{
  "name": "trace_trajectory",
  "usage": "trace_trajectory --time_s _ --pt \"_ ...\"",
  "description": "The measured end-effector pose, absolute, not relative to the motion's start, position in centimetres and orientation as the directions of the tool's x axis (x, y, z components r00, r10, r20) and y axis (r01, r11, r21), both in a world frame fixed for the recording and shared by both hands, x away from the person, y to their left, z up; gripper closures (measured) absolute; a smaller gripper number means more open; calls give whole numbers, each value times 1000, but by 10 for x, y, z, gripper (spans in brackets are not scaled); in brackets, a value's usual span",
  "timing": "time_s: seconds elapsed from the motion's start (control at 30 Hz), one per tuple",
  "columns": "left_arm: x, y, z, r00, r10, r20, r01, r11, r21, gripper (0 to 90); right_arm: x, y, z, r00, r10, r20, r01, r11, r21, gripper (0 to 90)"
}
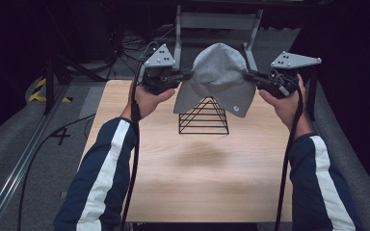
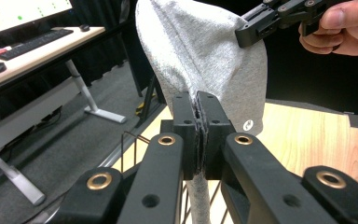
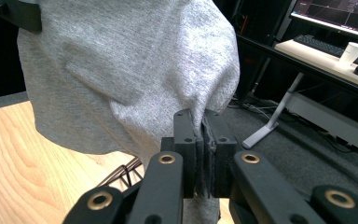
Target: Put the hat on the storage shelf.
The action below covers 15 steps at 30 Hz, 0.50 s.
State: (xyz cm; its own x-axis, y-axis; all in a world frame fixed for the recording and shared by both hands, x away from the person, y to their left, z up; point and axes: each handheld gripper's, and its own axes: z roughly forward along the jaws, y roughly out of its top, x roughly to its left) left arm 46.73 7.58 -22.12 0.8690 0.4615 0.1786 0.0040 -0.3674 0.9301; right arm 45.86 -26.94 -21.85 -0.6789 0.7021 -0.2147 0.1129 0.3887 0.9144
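Overhead, a soft grey knit beanie hangs stretched between the left gripper and right gripper, above a black wire pyramid stand on the pale wooden table, with bare boards nearer the person. Up close, the left gripper's jaws pinch the hem. Likewise the right gripper clamps fabric.

High cam is looking forward and down from above the person's side onto the light wooden counter. Both gripper cams are riding close behind their black fingers, facing inward; all three are sharing the grey fabric hat.
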Motion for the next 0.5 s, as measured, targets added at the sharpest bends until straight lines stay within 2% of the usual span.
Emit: trace_trajectory --time_s 0.33,0.5 --pt "483 70 -248 857 491 156 59 -394 917 875 469 -268 -245 -681 704 -201 159 410 898 854" --pt "496 68 -274 853 510 108 115 -387 915 874 476 -268 -258 -683 706 -187 185 415 891 854"
